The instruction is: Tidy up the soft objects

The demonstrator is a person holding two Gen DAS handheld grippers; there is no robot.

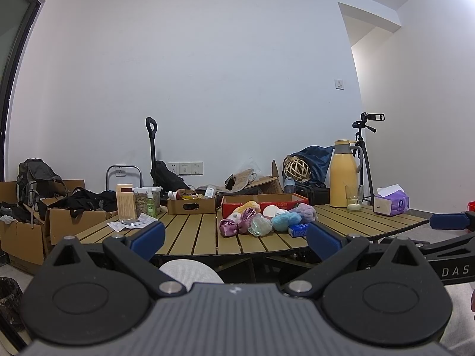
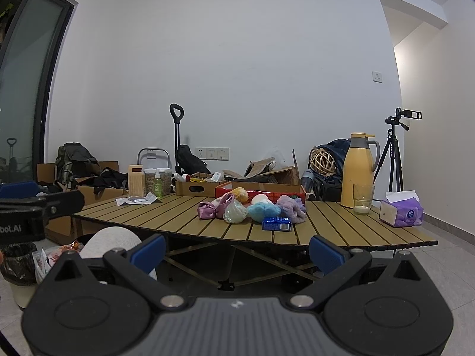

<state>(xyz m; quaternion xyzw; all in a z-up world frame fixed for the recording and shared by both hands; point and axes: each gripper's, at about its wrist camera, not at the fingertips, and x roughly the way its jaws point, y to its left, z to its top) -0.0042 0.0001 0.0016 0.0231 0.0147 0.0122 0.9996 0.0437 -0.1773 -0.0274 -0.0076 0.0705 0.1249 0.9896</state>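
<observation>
Hovering short of the table (image 2: 371, 231), left gripper (image 1: 236, 237) and right gripper (image 2: 237, 250) both spread wide, holding nothing; soft objects (image 2: 252, 207) heaped mid-frame before the red box (image 2: 258, 192). Likely risks: dragging neighbours from the tangled heap, nudging the glass (image 2: 362, 198) at right. Bare slats left of the heap for manoeuvring

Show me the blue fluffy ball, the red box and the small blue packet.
blue fluffy ball (image 2: 261, 210), right wrist view, its rounded front
red box (image 2: 292, 193), right wrist view, its front wall
small blue packet (image 2: 276, 224), right wrist view, its printed front face
</observation>
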